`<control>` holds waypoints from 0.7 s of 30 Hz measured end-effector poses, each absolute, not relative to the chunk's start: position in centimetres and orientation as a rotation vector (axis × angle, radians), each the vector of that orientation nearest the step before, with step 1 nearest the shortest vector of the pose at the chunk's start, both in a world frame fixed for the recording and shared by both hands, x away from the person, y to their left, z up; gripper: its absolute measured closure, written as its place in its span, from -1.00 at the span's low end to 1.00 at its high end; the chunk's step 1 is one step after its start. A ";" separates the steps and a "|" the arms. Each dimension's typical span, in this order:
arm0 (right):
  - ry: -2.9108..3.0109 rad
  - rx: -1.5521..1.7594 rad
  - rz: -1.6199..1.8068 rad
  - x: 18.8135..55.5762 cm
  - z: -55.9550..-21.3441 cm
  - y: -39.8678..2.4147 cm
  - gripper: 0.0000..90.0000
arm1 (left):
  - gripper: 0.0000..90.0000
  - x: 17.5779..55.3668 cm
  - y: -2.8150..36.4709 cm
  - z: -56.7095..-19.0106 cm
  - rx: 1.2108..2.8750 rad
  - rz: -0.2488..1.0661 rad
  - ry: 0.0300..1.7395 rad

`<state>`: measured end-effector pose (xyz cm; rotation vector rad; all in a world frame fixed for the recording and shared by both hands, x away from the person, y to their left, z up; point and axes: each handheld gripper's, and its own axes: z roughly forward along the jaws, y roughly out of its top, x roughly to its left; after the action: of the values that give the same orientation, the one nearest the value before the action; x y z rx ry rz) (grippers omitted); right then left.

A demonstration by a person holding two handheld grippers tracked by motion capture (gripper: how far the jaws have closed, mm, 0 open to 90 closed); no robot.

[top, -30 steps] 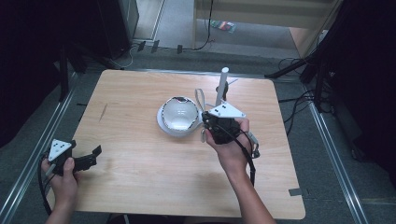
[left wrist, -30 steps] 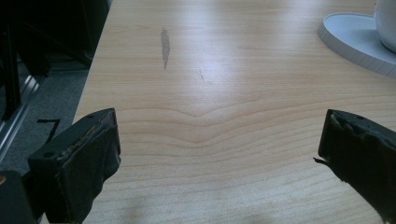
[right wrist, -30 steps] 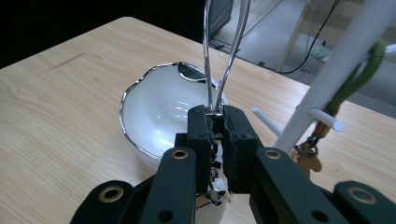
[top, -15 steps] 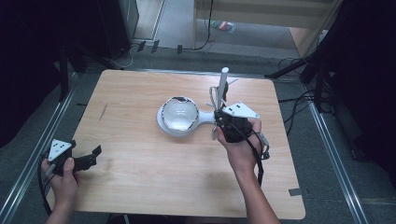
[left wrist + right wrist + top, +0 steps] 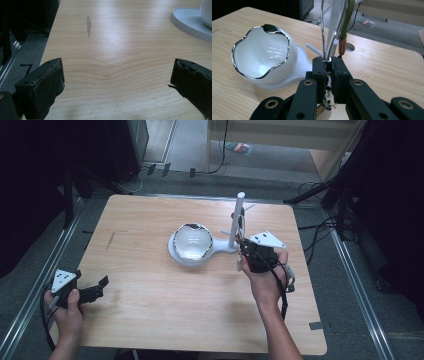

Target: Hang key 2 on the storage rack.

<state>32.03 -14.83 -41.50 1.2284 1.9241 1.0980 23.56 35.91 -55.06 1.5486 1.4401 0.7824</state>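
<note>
A: What was the right gripper [image 5: 243, 251] doing at that moment?

B: Its jaws were clamped tight on a thin silver necklace [image 5: 322, 30]. In the right gripper view two fine silver strands rose out from between the pads and ran up along the white post [image 5: 238, 217] of the stand. A small bit of chain hung just below the jaws.

A: So where was the necklace itself?

B: It hung on the post at the far right part of the table [image 5: 150, 320], with its lower end pinched in the gripper, just above the stand's flat base.

A: Was anything else on that post?

B: A green braided cord [image 5: 347, 17] with a copper-coloured end hung right beside the silver strands. It was close to the jaws but not between them.

A: And the bowl?

B: The white bowl [image 5: 192, 242] with the wavy silver rim sat on the same base, just left of the post in the high view. It stood upright and I could see nothing in it.

A: What about the other hand?

B: The left gripper [image 5: 100, 289] was held at the near left corner of the table, well apart from the stand. Its jaws stood wide apart over bare wood, with nothing between them. Its own view caught the edge of the white base off at the upper right.
</note>
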 end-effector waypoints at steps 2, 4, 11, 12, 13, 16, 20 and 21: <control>1.925 1.238 1.090 32.2 -41.8 -14.9 0.86 | -1.00 23.5 36.0 -55.0 1.555 0.781 1.440; 1.931 1.246 1.084 32.3 -42.1 -14.9 0.86 | -1.00 23.5 36.0 -55.1 1.551 0.781 1.440; 1.937 1.268 1.069 32.6 -42.9 -14.9 0.85 | -1.00 23.5 36.0 -55.0 1.554 0.778 1.438; 1.936 1.269 1.067 32.6 -43.0 -14.9 0.86 | -1.00 23.5 36.0 -55.0 1.554 0.777 1.438; 1.935 1.273 1.064 32.7 -43.1 -14.9 0.86 | -1.00 23.5 36.0 -55.0 1.553 0.777 1.439; 1.941 1.277 1.059 32.9 -43.3 -14.9 0.86 | -1.00 23.5 36.0 -55.0 1.556 0.775 1.439; 1.944 1.286 1.048 33.1 -43.5 -14.9 0.86 | -1.00 23.5 36.0 -55.0 1.554 0.777 1.439; 1.943 1.290 1.046 33.2 -43.6 -14.9 0.86 | -1.00 23.5 36.0 -55.0 1.555 0.776 1.439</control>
<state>33.16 -14.86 -43.60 1.2897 1.9430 1.0459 23.50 36.01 -55.03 1.5549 1.4387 0.7759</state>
